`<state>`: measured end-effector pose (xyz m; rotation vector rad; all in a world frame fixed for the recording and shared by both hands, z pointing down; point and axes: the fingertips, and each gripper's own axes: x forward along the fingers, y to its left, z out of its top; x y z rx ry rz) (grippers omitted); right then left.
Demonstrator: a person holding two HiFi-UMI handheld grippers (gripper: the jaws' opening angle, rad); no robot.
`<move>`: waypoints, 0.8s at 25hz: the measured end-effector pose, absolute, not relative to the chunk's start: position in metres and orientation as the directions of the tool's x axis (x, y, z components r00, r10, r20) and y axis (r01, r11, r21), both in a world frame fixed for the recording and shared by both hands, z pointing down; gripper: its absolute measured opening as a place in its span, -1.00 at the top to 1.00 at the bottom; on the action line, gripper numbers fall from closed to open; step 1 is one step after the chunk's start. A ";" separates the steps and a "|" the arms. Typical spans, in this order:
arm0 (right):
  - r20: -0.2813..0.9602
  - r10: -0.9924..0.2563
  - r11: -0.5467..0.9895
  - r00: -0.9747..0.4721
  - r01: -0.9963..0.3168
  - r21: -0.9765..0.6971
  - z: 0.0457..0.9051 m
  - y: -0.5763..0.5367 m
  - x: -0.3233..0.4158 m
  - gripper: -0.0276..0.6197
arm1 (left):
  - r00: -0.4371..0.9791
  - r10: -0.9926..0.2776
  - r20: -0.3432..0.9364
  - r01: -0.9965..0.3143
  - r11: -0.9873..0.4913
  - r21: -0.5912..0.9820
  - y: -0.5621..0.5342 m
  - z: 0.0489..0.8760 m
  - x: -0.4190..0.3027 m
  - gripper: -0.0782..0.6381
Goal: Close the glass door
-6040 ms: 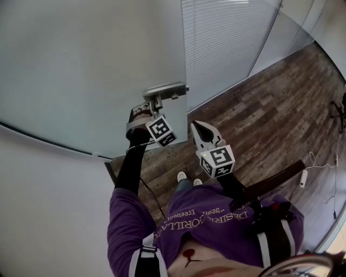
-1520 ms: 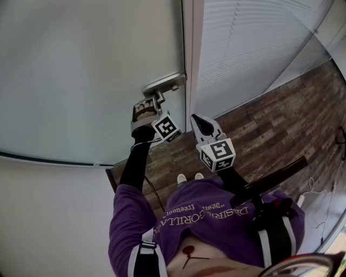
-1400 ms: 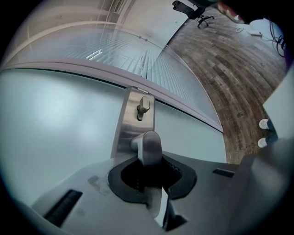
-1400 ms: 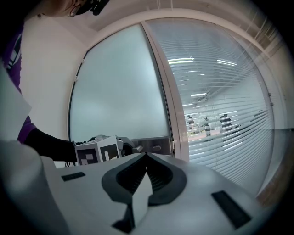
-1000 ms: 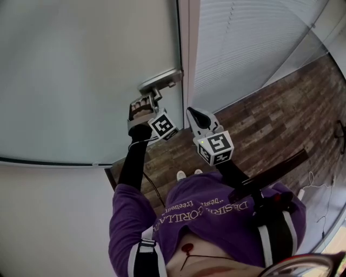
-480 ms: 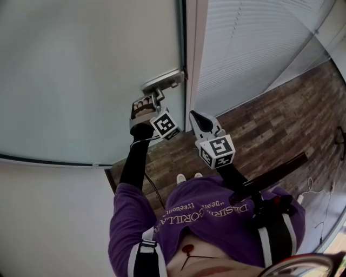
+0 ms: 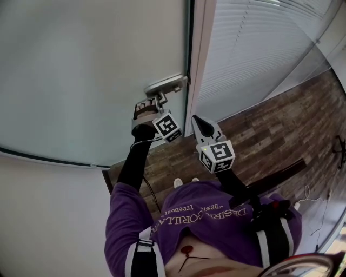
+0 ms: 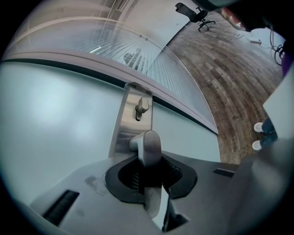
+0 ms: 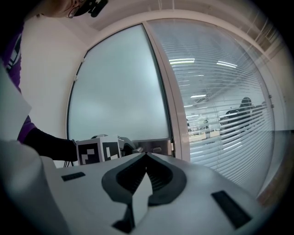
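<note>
The frosted glass door [image 7: 92,65] has its edge along the pale door frame [image 7: 203,59]. A metal plate [image 7: 165,84] on the door carries a lever handle [image 8: 148,144] and a small lock knob [image 8: 142,106]. My left gripper [image 7: 156,101] is closed around the lever, which runs between its jaws [image 8: 148,161]. The jaws are opening slightly, with the pads still against the handle. My right gripper [image 7: 195,120] is shut and holds nothing. It hangs in the air just right of the handle, in front of the frame [image 9: 146,156].
Glass panels with white slatted blinds [image 7: 259,43] stand right of the frame. A dark wood floor [image 7: 270,130] lies below. A white wall [image 7: 48,216] is at the left. An office chair [image 8: 196,11] stands far back.
Six seconds ago the door's edge stood off from the frame; now it lies along it. Over the last second both grippers have barely shifted.
</note>
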<state>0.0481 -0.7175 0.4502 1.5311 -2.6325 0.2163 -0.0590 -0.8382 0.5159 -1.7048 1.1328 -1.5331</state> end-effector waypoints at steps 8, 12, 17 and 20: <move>0.140 -0.870 0.465 -0.473 -0.881 -0.082 0.449 -0.718 0.056 0.95 | 0.044 -0.898 0.438 -0.296 -0.430 -0.853 -0.821 0.502 -0.056 0.34; 0.140 -0.874 0.458 -0.465 -0.885 -0.081 0.447 -0.718 0.058 0.95 | 0.035 -0.935 0.353 -0.292 -0.347 -0.891 -0.801 0.491 -0.070 0.34; 0.139 -0.880 0.448 -0.454 -0.891 -0.077 0.449 -0.715 0.062 0.95 | 0.026 -0.983 0.184 -0.490 -0.173 -0.854 -0.768 0.455 -0.089 0.35; 0.138 -0.875 0.458 -0.463 -0.886 -0.071 0.447 -0.714 0.058 0.95 | 0.046 -0.979 0.198 -0.658 -0.179 -0.731 -0.754 0.450 -0.095 0.35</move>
